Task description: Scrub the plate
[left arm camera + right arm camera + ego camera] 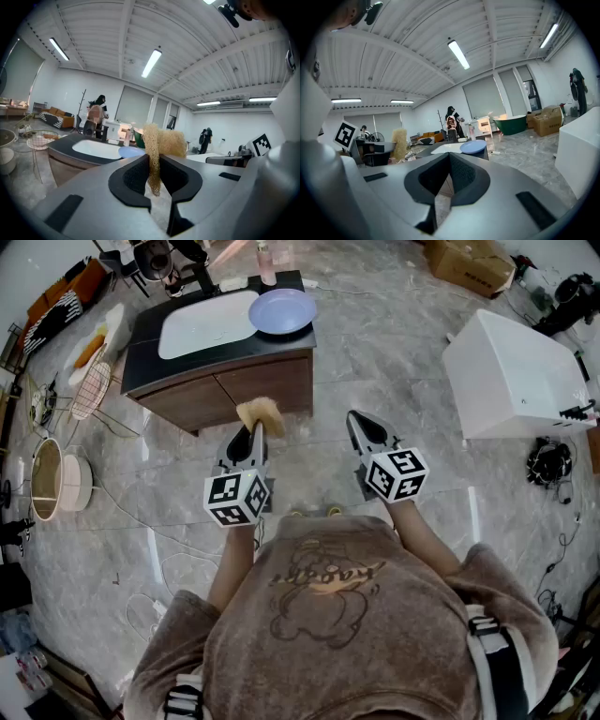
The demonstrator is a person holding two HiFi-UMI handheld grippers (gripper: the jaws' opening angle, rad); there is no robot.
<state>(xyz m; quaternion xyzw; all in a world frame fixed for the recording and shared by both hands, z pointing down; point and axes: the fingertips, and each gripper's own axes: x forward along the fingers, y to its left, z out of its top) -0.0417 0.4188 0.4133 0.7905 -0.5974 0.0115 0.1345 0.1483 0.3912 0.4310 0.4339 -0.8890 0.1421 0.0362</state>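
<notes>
plate [283, 310]: one, blue, round, so it has no long axis to line up with. it lies flat and face up on the right end of the dark vanity counter [220, 381], at the right edge of the white basin [202, 324]; whether it overlaps the basin rim cannot be told.

relation for the coming move: the plate is straight ahead of both grippers and well apart from them, with bare floor and the cabinet front between. it sits a little right of the left gripper's line and further left of the right gripper's line. the left one looks the nearer, and it also carries the tool.

left gripper [251, 435]: one, jaws clamped on the scrub pad [260, 414]. the pad is a tan fibrous wad. its lower strand is pinched between the pads and its bulk stands up past the tips, toward the plate.

right gripper [359, 420]: one, jaws closed together with nothing between them. it is held level with the left gripper and just beside it.

count: plates one; scrub pads one; basins one; grippers two; bottle [266, 263] one, upright beyond the plate at the counter's far edge.

status, judged: scrubbing is not yet begun and the pad is not in contact with the plate. the approach needs the left gripper carried forward and over the counter edge.
</notes>
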